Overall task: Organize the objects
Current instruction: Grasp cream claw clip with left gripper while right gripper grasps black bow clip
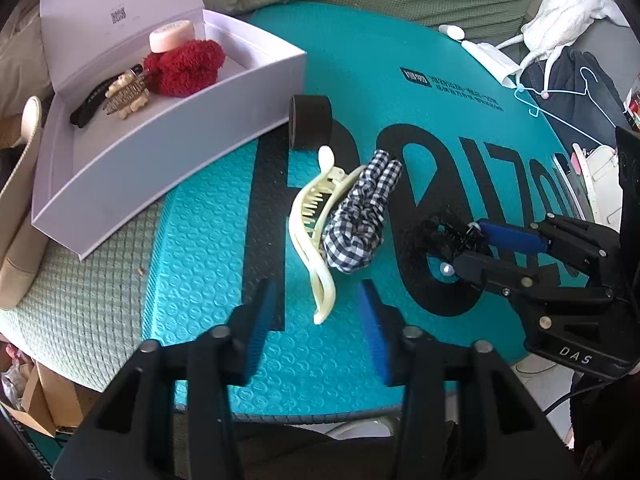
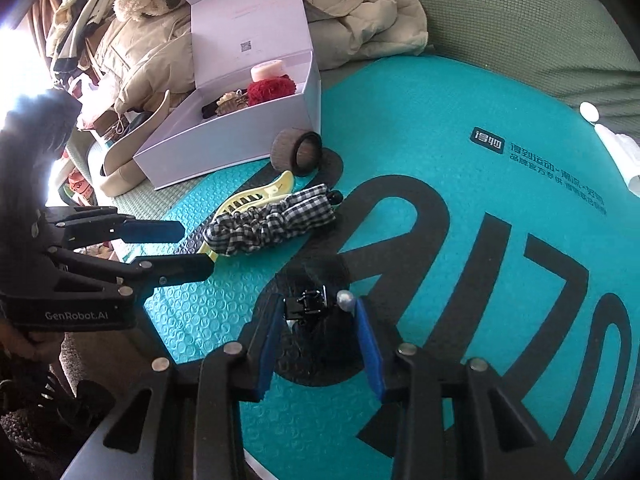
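A cream claw hair clip (image 1: 310, 232) lies on the teal mat, touching a black-and-white gingham scrunchie (image 1: 360, 216). My left gripper (image 1: 318, 320) is open, with the clip's near end between its fingers. A black hair clip with a pearl (image 2: 316, 304) lies on the mat between the fingers of my right gripper (image 2: 316, 320); its jaws stand apart around it and I cannot tell if they touch it. A brown band roll (image 1: 310, 122) stands by the white box (image 1: 168, 136), which holds a red fluffy scrunchie (image 1: 184, 66), a pink disc and other clips.
The teal mat (image 1: 208, 264) lies on a green quilted bed. Beige jackets (image 2: 160, 52) pile behind the box. A white tube (image 1: 486, 54), clothes and a blue hanger (image 1: 560, 96) lie at the far right. A beige bag sits left of the box.
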`<state>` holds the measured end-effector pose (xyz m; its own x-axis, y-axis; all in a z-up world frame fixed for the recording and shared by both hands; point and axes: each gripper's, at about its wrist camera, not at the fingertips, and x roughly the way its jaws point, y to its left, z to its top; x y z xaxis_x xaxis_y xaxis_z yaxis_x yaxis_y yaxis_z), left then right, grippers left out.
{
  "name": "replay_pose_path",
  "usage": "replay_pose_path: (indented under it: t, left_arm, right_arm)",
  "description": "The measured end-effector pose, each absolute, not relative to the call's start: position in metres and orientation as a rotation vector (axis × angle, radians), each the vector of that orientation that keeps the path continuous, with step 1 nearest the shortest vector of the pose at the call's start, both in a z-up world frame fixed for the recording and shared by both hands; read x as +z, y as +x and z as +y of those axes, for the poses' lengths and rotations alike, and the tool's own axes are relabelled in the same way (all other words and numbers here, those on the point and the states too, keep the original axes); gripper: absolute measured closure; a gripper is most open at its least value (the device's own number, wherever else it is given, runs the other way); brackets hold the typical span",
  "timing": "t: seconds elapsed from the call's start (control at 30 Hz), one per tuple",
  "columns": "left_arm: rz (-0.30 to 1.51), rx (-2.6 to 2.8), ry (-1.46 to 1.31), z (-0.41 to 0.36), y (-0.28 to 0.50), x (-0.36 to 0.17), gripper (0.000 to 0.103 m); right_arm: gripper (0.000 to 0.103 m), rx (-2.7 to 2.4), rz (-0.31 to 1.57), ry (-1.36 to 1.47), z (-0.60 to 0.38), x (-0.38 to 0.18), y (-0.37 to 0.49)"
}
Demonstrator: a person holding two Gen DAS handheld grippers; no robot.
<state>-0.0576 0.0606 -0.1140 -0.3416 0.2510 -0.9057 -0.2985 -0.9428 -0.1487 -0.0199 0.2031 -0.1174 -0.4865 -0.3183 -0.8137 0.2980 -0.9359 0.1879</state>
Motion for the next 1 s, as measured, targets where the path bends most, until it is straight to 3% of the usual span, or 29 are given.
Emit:
replay_pose_path:
  t: [0.17,0.53,1.0]
  left_arm:
    - [0.004,2.306,-1.565,0.056,-0.057,-0.120,0.094]
    - [-0.121,2.360,-1.639,0.025,-0.047,-0.118,0.094]
    - [-0.119,2.353,-1.622,0.008,-0.014,-0.107,0.093]
  right_arm:
    - [0.066,-2.443,-0.032,1.346,0.206,-0.117,-0.021]
    - [0.066,-2.446,-0.035,1.338,0.202,-0.115,-0.016]
    - [0.066,-2.436,-0.023,1.312,0.193,-0.110,-0.002]
